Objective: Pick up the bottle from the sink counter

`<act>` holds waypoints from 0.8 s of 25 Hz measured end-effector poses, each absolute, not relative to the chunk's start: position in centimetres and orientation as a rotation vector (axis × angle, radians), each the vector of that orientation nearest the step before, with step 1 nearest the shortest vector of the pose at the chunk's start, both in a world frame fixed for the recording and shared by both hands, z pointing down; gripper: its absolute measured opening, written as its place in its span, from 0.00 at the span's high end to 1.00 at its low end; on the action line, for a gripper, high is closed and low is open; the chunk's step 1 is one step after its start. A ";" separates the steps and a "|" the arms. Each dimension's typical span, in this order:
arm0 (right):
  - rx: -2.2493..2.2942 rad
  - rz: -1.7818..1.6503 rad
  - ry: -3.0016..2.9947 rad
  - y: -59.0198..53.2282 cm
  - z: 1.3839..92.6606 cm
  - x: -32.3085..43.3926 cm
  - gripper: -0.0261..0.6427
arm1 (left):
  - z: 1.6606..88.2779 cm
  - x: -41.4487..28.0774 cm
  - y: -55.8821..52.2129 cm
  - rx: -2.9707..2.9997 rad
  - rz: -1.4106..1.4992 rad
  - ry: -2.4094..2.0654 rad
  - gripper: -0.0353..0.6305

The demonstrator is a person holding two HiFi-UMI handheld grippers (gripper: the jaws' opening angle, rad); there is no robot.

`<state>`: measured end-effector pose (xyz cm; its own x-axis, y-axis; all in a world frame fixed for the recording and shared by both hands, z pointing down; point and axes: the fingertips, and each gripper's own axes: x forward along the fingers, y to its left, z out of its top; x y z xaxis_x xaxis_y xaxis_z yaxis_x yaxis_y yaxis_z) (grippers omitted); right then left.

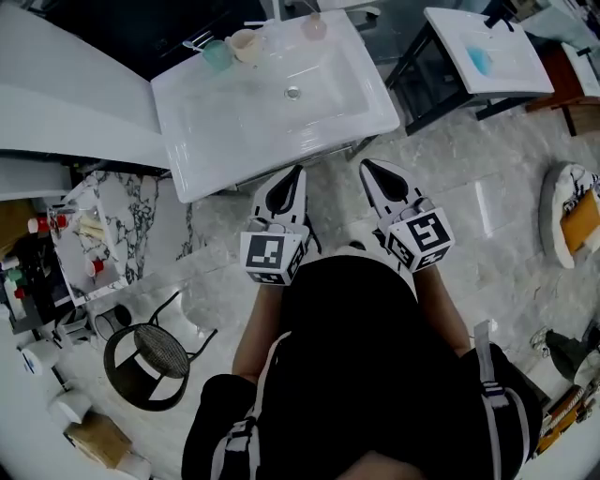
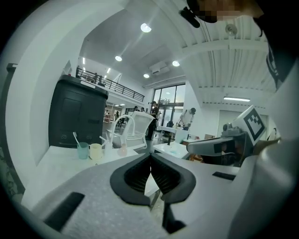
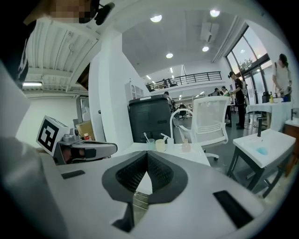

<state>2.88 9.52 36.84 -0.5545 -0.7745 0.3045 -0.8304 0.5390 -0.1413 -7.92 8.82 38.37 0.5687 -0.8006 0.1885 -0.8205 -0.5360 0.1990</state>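
1. Step in hand: the approach. The left tongs (image 1: 297,172) and right tongs (image 1: 367,165) are both fully closed and empty, side by side, short of the tabletop's (image 1: 202,141) front edge.
2. The bottle (image 1: 314,26) stands at the back edge, beyond the basin (image 1: 253,112) and right of two cups (image 1: 232,49).
3. Next, you probably need to open one pair, reach across the basin and close on the bottle, clear of the cups.

White left tool (image 1: 297,172) and right tool (image 1: 367,166), black pads (image 2: 138,176); black top (image 1: 356,356).
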 end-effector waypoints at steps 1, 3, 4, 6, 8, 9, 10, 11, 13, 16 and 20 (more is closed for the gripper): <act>1.362 0.398 -2.567 9.0 36.9 2.3 0.95 | 38.7 -8.5 8.3 2.540 0.122 -1.334 0.92; 1.371 0.393 -2.559 8.2 37.0 1.3 0.95 | 39.2 -9.3 7.3 2.541 0.154 -1.315 0.92; 1.378 0.390 -2.554 7.8 37.0 0.8 0.95 | 39.4 -9.7 6.9 2.541 0.164 -1.309 0.92; 1.394 0.390 -2.543 7.1 37.1 0.0 0.95 | 39.7 -10.4 6.3 2.540 0.169 -1.295 0.92; 1.407 0.395 -2.532 6.7 37.2 -0.8 0.95 | 40.0 -11.1 5.7 2.531 0.155 -1.267 0.92; 1.412 0.396 -2.526 6.5 37.4 -1.2 0.95 | 40.3 -11.3 5.5 2.517 0.145 -1.247 0.92; 1.415 0.398 -2.520 6.4 37.5 -1.5 0.95 | 40.6 -11.5 5.3 2.501 0.140 -1.224 0.92; 1.418 0.401 -2.514 6.4 37.6 -1.8 0.95 | 40.9 -11.7 5.1 2.487 0.139 -1.199 0.92; 1.420 0.417 -2.498 6.4 37.9 -2.1 0.95 | 41.4 -11.8 4.9 2.480 0.144 -1.158 0.92; 1.417 0.441 -2.472 6.4 38.4 -2.4 0.95 | 41.5 -11.9 4.7 2.493 0.158 -1.129 0.92; 1.413 0.452 -2.463 6.0 38.8 -2.4 0.95 | 41.8 -11.9 4.2 2.479 0.158 -1.105 0.92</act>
